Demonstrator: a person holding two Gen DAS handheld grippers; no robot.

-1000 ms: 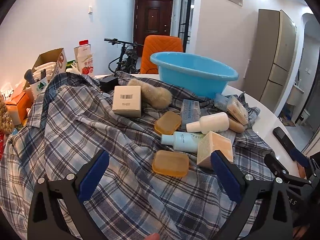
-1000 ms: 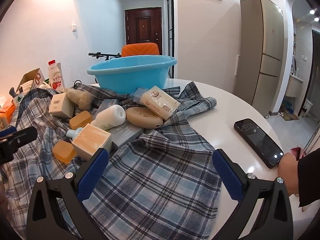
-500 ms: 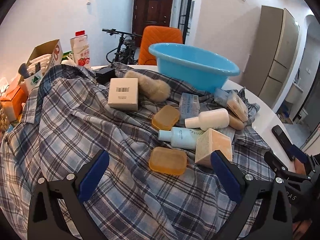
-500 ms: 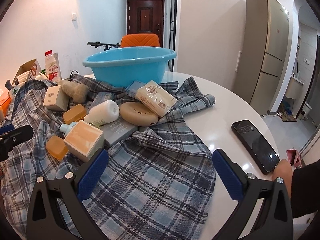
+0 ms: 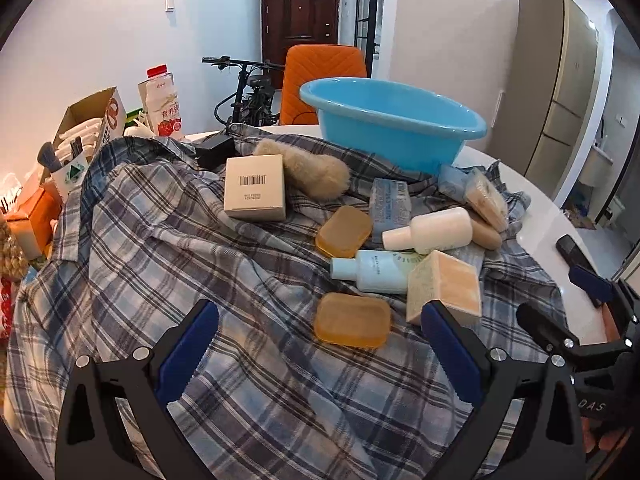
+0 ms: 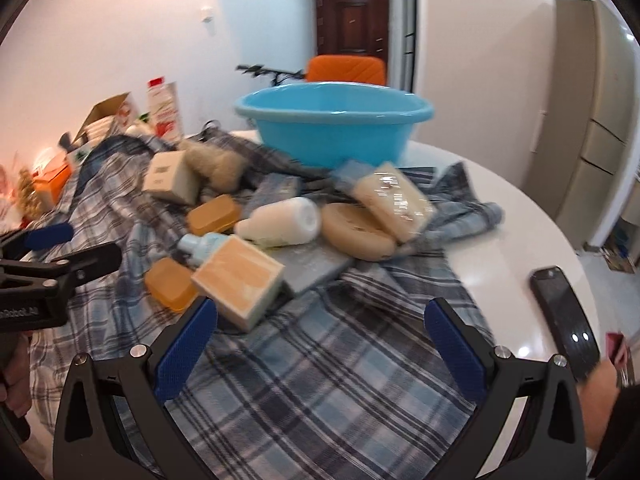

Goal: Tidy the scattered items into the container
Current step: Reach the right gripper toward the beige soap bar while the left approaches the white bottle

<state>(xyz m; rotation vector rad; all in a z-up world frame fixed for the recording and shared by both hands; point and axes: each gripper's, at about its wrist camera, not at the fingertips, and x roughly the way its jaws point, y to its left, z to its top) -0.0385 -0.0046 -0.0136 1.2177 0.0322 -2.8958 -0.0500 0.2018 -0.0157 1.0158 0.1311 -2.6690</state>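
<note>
The blue basin is set at the bench's far side, with the plaid shirt spread before it. Soaps and bottles are scattered on the shirt. Both tongs are held apart, empty. Cloth could be snagged with an amber soap.

a blue-and-white plaid shirt covers the white table; the basin is light blue, two soap bars amber.
</note>
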